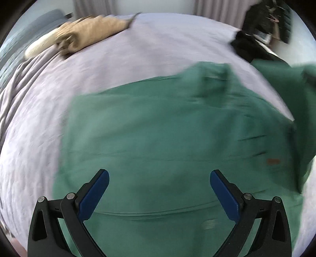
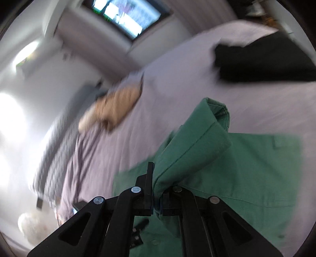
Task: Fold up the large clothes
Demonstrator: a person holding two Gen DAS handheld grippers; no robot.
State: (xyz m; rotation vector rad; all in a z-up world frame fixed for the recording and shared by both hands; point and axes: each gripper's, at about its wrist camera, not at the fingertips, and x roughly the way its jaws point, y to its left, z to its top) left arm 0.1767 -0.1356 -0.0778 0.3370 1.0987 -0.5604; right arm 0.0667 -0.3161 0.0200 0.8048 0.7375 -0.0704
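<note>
A large green shirt lies spread on a bed with a pale lilac sheet. In the left wrist view my left gripper hovers over the shirt's body, its blue-padded jaws wide apart with nothing between them. At the right edge of that view a raised part of the shirt hangs in the air. My right gripper is shut on a fold of the green shirt, near its collar, and holds it lifted above the flat rest of the garment. Both views are blurred by motion.
A tan garment and a pale pillow lie at the far left of the bed. A black garment sits at the far right corner, also black in the right wrist view. A window and curtains stand beyond the bed.
</note>
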